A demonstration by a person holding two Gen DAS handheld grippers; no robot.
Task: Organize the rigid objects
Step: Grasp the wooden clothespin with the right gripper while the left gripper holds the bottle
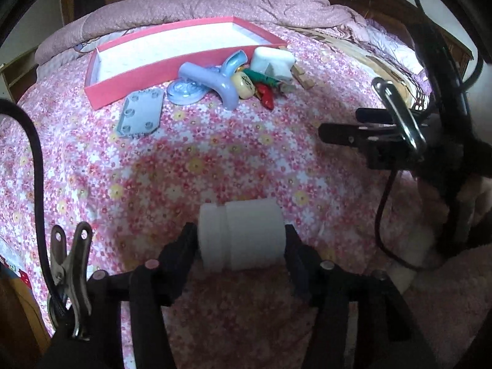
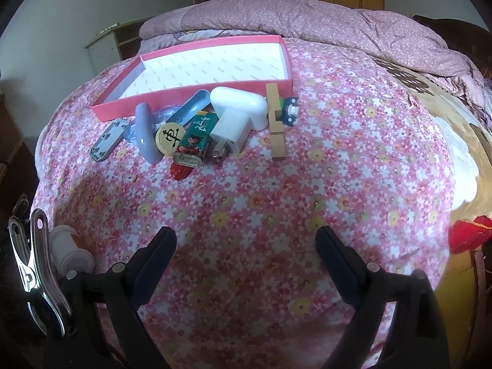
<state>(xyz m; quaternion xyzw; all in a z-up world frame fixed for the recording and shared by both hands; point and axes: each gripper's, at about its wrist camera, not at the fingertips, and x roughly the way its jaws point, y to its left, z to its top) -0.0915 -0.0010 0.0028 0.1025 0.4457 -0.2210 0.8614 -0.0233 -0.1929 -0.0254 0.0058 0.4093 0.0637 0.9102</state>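
Note:
My left gripper (image 1: 241, 246) is shut on a white plastic cylinder (image 1: 241, 235), its pads against the two ends, low over the flowered bedspread. The same white cylinder (image 2: 70, 249) shows at the lower left of the right wrist view. My right gripper (image 2: 246, 246) stands open with only bedspread between its fingers; in the left wrist view the right gripper (image 1: 338, 123) hangs at the right. Farther back a pink shallow box (image 1: 101, 92) (image 2: 196, 92) lies with its white inside bare. In front of it sits a pile: a grey studded plate (image 2: 106, 140), a lavender T-piece (image 2: 147, 135), a white charger (image 2: 236, 113).
The pile also holds a round chess piece (image 2: 170, 136), a green lighter (image 2: 196, 135), a red piece (image 2: 181, 170) and a wooden clothespin (image 2: 276, 123). A folded quilt (image 2: 307, 21) lies behind the box. A red cloth (image 2: 467, 236) sits at the right edge.

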